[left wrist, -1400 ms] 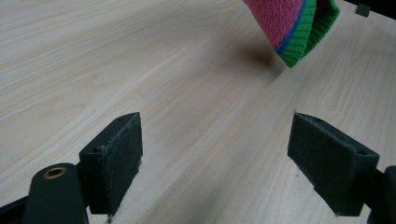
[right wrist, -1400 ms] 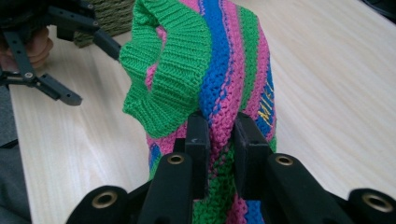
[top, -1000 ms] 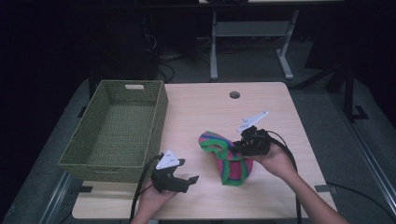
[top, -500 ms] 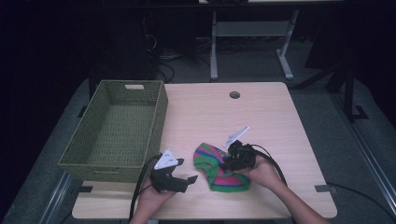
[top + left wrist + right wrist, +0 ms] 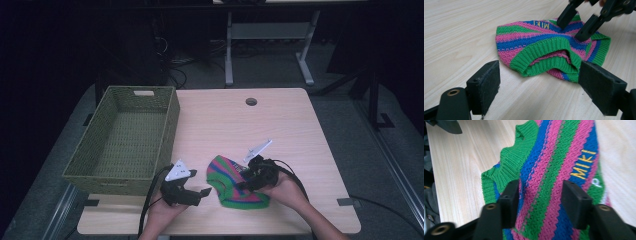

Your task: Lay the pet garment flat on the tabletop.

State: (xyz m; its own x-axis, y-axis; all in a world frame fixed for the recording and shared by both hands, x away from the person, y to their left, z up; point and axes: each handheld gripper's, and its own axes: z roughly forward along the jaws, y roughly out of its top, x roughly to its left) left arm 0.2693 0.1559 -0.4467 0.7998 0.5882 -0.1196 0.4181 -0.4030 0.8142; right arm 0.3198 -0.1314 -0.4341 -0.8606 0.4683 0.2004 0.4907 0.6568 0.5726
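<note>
- While the knit [image 5: 235, 185] lies flat on the table [image 5: 225, 125], the right gripper [image 5: 246, 181] at its 3 o'clock has just been opening, jaws astride it.
- Left gripper [image 5: 202, 192], at 9 o'clock, gapes empty.

A dim lab or recording room. A pale wood-grain bench [image 5: 280, 120] with a round cable hole [image 5: 251, 101] stands on grey carpet [image 5: 360, 130]. Behind it, the metal legs of another desk [image 5: 270, 45] and loose cables on the floor [image 5: 185, 75] sit in darkness. A green woven basket [image 5: 125, 137] rests on the bench.
</note>
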